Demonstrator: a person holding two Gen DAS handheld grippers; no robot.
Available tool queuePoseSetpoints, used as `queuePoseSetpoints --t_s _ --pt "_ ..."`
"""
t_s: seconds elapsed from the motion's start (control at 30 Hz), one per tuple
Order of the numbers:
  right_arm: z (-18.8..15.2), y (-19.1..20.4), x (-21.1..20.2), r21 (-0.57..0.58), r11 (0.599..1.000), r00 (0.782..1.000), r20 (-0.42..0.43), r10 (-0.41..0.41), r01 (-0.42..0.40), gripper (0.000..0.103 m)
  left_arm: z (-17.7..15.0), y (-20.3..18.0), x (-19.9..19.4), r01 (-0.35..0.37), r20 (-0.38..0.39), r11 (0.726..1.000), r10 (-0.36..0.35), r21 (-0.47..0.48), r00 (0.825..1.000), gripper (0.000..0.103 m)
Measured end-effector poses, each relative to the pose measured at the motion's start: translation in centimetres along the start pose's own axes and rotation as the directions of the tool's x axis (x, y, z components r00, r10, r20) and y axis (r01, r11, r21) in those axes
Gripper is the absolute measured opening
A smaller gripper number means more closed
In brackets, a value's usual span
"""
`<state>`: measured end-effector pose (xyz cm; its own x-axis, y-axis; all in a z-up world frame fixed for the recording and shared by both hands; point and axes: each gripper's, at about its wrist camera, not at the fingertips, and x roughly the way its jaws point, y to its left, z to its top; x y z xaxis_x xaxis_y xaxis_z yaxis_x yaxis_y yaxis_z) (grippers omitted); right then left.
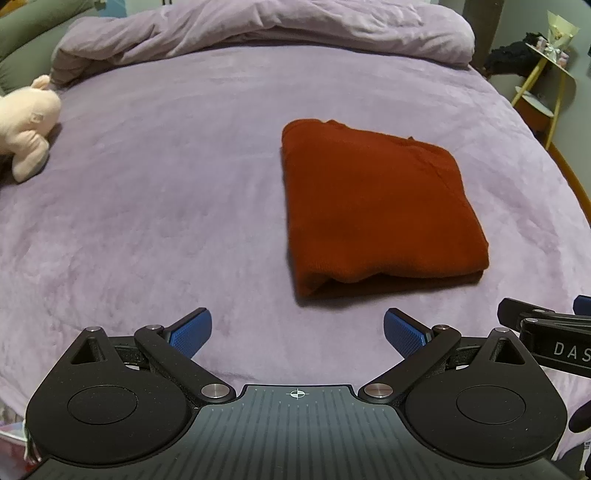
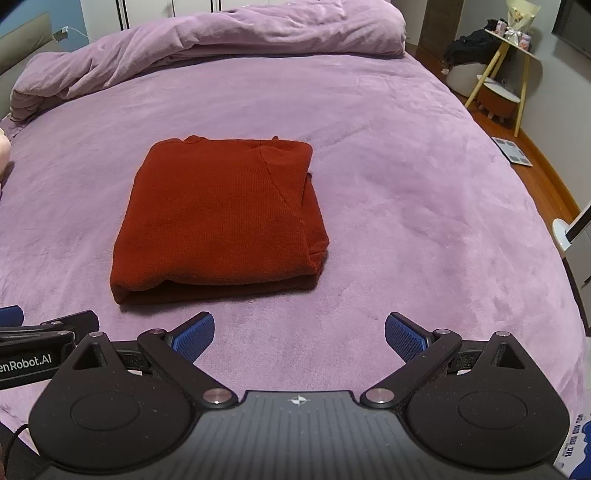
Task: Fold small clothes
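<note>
A rust-red knitted garment [image 1: 376, 210] lies folded into a neat square on the purple bedspread [image 1: 147, 221]. In the right wrist view the same garment [image 2: 218, 218] sits left of centre, its layered fold edge facing me. My left gripper [image 1: 297, 332] is open, held near the bed's front edge, short of the garment and to its left. My right gripper [image 2: 299, 334] is open too, just in front of the garment's right corner. Neither holds anything. Each gripper's body shows at the edge of the other's view.
A bunched purple duvet [image 1: 258, 33] lies across the far end of the bed. A pale pink plush toy [image 1: 26, 125] rests at the left edge. A yellow-legged side table [image 2: 509, 62] and a floor scale [image 2: 513, 151] stand off the bed's right side.
</note>
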<state>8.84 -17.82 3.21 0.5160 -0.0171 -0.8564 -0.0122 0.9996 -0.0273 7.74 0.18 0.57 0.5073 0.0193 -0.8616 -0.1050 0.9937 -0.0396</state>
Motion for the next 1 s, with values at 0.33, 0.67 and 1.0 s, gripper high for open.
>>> queuePoseSetpoints --t_s 0.33,0.67,1.0 --pt "0.16 0.05 -0.06 0.004 1.0 1.0 -0.005 0.0 0.0 0.099 0.04 -0.2 -0.14 -0.001 -0.001 1.0 0.001 0.002 1.0 0.102" --pt "0.15 0.26 -0.1 0.005 1.0 1.0 -0.009 -0.002 0.002 0.099 0.09 -0.31 -0.09 0.001 -0.002 1.0 -0.001 0.006 1.0 0.102" --pt "0.24 0.28 -0.14 0.006 1.0 1.0 -0.008 -0.002 0.002 0.099 0.25 -0.43 0.02 0.001 -0.007 1.0 -0.001 0.013 1.0 0.102"
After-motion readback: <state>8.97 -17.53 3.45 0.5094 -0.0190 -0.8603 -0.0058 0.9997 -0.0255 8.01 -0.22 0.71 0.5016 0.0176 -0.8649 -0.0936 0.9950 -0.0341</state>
